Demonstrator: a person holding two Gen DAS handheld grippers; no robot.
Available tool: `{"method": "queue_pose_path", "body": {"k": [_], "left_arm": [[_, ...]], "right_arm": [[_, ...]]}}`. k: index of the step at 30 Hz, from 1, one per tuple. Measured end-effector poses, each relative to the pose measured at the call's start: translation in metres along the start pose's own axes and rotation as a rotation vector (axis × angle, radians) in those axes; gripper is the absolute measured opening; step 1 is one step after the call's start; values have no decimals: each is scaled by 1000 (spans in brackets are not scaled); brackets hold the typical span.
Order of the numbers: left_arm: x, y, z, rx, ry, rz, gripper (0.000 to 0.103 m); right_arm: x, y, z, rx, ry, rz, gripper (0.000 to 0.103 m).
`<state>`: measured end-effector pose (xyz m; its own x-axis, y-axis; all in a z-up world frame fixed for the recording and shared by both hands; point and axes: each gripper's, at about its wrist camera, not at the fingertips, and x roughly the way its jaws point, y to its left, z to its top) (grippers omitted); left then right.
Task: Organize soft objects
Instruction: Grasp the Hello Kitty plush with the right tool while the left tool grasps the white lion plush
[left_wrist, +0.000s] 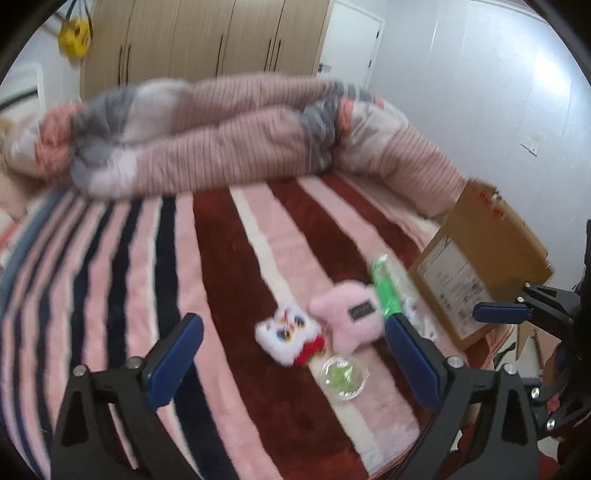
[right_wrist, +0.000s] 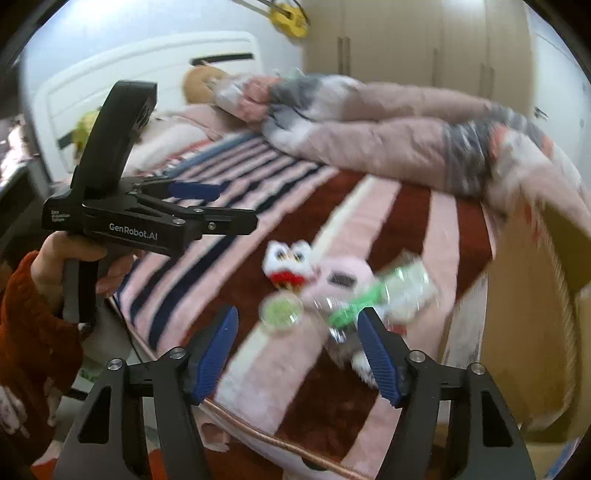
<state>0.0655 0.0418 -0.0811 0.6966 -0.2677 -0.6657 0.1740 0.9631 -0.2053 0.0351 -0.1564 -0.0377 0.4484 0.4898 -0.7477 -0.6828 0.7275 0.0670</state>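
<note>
On the striped bed blanket (left_wrist: 221, 258) lie a white plush lion-dance head with a red mouth (left_wrist: 288, 332) (right_wrist: 290, 264), a pink plush toy (left_wrist: 349, 317) (right_wrist: 341, 277), a clear packet with green print (left_wrist: 386, 291) (right_wrist: 373, 295) and a round clear case with green contents (left_wrist: 341, 376) (right_wrist: 282, 312). My left gripper (left_wrist: 291, 354) is open and empty, just short of the toys; it also shows in the right wrist view (right_wrist: 195, 199). My right gripper (right_wrist: 297, 343) is open and empty above the bed edge; in the left wrist view only one fingertip (left_wrist: 498, 312) shows.
A cardboard box (left_wrist: 476, 273) (right_wrist: 528, 332) stands at the bed's right edge beside the toys. A rolled pink and grey quilt (left_wrist: 207, 140) (right_wrist: 388, 136) lies across the far side. A wardrobe (left_wrist: 207, 40) and white wall stand behind. A headboard (right_wrist: 147, 81) is at the left.
</note>
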Motion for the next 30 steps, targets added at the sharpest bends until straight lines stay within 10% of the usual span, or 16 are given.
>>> {"method": "queue_pose_path", "body": {"k": [17,30], "left_arm": [[87,22,-33,-143,86,-123,55],[79,15,-32,-116,73,-132,34]], "right_arm": [[82,-20,-42,23,183,-365,58],[81,-27,-43,-28,119,-485,23]]}}
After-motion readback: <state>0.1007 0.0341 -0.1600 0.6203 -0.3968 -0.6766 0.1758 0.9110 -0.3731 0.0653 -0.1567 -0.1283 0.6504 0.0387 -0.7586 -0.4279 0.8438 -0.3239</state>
